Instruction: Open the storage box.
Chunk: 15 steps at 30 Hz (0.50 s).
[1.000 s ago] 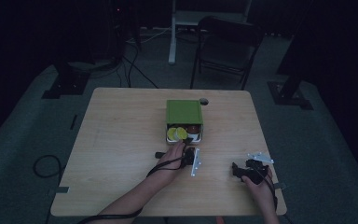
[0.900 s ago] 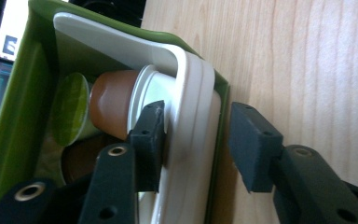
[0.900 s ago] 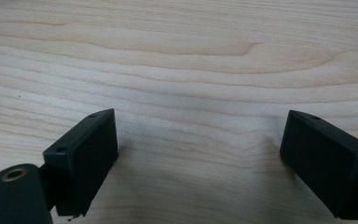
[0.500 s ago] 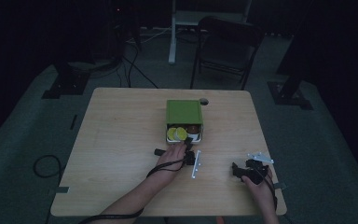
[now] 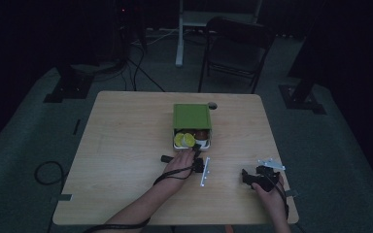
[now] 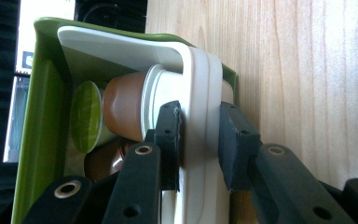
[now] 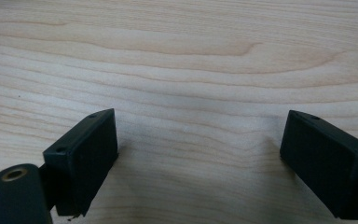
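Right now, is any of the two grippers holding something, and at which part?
The left gripper is shut on the white tray, its jaws pinching the tray's front wall. The right gripper holds nothing; its jaws stand open over the bare table.

White drawer [image 6: 198, 140] (half out), capsule-filled

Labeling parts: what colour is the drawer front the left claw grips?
White drawer front, clearest in the left gripper view.
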Tool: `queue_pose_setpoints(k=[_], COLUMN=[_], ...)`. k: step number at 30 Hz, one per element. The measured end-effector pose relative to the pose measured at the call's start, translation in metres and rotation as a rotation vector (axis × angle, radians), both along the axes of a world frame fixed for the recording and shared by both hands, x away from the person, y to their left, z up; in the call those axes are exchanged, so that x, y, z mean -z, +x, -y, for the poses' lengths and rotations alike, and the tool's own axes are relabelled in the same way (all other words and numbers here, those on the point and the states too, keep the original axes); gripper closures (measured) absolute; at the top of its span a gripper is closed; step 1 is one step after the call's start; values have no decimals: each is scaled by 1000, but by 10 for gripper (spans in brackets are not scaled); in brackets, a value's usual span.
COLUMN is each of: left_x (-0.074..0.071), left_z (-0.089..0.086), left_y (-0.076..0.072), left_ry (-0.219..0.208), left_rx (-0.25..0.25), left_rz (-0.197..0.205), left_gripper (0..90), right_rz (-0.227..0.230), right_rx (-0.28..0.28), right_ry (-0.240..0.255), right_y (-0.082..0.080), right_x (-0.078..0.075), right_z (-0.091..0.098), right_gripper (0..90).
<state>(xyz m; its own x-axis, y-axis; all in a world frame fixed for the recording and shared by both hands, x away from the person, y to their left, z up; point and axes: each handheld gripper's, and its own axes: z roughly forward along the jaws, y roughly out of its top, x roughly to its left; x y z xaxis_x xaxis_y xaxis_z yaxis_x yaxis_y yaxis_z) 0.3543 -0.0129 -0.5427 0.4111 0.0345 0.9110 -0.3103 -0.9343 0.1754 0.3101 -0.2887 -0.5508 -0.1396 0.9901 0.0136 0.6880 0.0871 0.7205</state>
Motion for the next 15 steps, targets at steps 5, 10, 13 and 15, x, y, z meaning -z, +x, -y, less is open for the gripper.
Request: queue_pose_setpoints(k=[5, 10, 13, 15], left_x=[0, -1, -2, -2], left_z=[1, 1, 0, 0], left_y=[-3, -8, -12, -14], left_ry=[0, 2, 4, 5], left_rx=[0, 2, 2, 3], left_rz=[-3, -10, -14, -15], left_gripper=[724, 725, 725, 725], right_rz=[0, 0, 0, 0], right_rx=[0, 0, 0, 0], right_ry=[0, 0, 0, 0], right_y=[0, 0, 0, 0], right_x=[0, 0, 0, 0], right_z=[0, 0, 0, 0], right_gripper=[106, 106, 106, 106])
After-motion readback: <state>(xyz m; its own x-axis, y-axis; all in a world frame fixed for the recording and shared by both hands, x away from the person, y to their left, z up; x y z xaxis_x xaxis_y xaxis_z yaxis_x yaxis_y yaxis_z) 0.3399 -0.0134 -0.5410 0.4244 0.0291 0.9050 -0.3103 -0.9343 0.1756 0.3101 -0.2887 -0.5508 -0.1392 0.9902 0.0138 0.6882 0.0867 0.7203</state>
